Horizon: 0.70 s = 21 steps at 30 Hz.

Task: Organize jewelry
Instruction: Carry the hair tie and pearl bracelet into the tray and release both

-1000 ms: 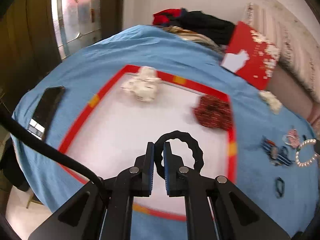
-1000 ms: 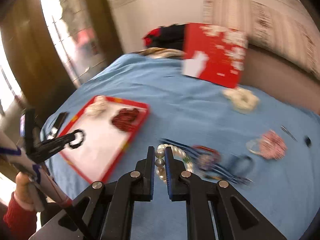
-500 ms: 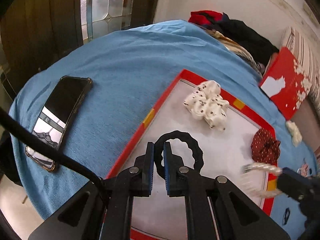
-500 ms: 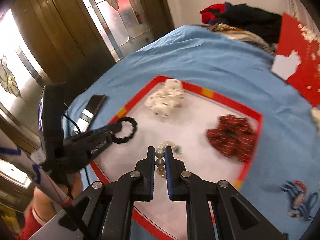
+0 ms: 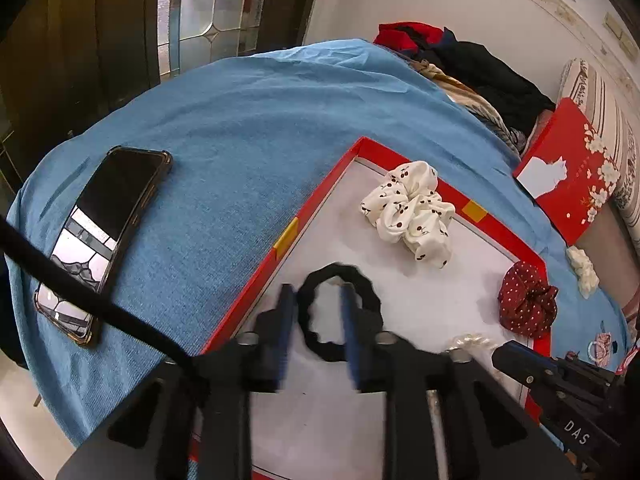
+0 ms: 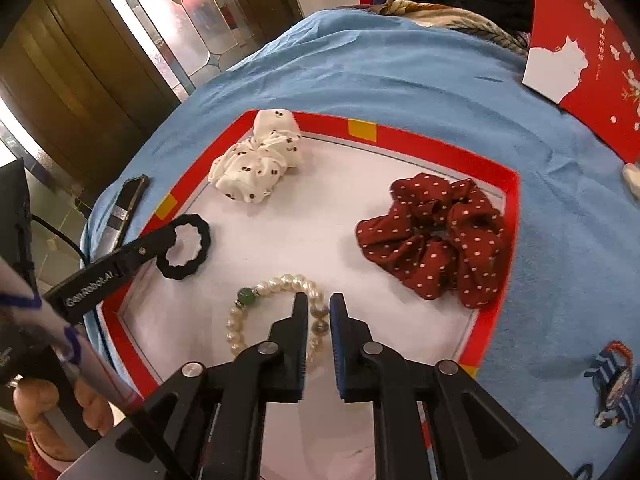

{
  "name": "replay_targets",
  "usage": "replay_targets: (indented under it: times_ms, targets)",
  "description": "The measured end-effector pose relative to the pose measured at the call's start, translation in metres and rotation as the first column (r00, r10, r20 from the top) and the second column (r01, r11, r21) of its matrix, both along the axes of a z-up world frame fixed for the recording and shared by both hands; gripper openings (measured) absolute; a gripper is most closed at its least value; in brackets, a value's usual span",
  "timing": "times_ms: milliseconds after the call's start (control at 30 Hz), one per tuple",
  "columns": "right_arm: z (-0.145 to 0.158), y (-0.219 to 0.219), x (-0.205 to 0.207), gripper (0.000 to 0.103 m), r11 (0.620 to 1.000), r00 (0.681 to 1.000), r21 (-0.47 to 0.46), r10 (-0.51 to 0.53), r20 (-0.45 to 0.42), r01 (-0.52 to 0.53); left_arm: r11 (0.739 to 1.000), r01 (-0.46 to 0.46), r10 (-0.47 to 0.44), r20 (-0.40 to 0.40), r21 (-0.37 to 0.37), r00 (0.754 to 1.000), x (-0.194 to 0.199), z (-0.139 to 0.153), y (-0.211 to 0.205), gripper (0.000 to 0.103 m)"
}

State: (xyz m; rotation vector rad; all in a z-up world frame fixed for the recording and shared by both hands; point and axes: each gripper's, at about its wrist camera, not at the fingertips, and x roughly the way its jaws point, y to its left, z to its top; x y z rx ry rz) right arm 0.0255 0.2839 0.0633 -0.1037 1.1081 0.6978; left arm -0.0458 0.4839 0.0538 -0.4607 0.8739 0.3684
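In the left wrist view, the left gripper (image 5: 316, 320) has just been parting its fingers, released around the black wavy-edged elastic hair tie (image 5: 339, 312) lying at lower centre on the white floor of the red-rimmed flat tray (image 5: 308, 210); one side of the loop sits between them, so a careless lift could snag it and drag it out. In the right wrist view, the right gripper (image 6: 319, 314) has likewise just been loosening, its fingers straddling the white pearl bracelet with a green bead (image 6: 272, 308) at lower centre of the tray, seemingly let go, though beads could catch and slide.
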Motion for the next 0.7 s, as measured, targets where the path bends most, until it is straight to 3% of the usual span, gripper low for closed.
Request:
replay_targets:
  times_ms: [67,133,300,400,533,600,700]
  targets:
    - [0.006,-0.004,-0.001,0.032,1.0,1.0,-0.005,0.004,0.019,-0.004,1.0,-0.007,0.007,0.004,0.002,1.0,-0.002,0.005,-0.003,0.032]
    - [0.019,-0.015,-0.009,0.039,1.0,0.998,0.0,0.015,0.06,-0.015,1.0,-0.009,0.009,0.014,-0.004,1.0,-0.005,0.012,-0.006,0.036]
    - [0.031,-0.045,-0.021,0.041,0.998,0.989,-0.06,0.001,0.146,0.008,1.0,-0.022,0.023,0.053,-0.007,0.998,-0.022,0.031,-0.021,0.045]
    - [0.022,-0.057,-0.021,0.041,0.996,0.992,-0.078,-0.023,0.12,0.033,1.0,-0.012,0.013,0.074,-0.018,0.997,-0.033,0.04,-0.039,0.047]
    - [-0.004,-0.052,-0.008,0.041,0.98,0.994,-0.18,-0.069,0.086,0.084,1.0,0.013,-0.011,0.083,-0.027,0.997,-0.048,0.047,-0.064,0.047]
    - [-0.014,-0.054,-0.002,0.016,0.978,0.994,-0.181,-0.094,0.064,0.104,0.999,0.025,-0.022,0.084,-0.033,0.996,-0.053,0.049,-0.073,0.048]
    - [-0.014,-0.065,-0.002,0.014,0.982,0.99,-0.129,-0.137,0.027,0.139,0.999,0.041,-0.037,0.086,-0.036,0.996,-0.062,0.053,-0.083,0.048]
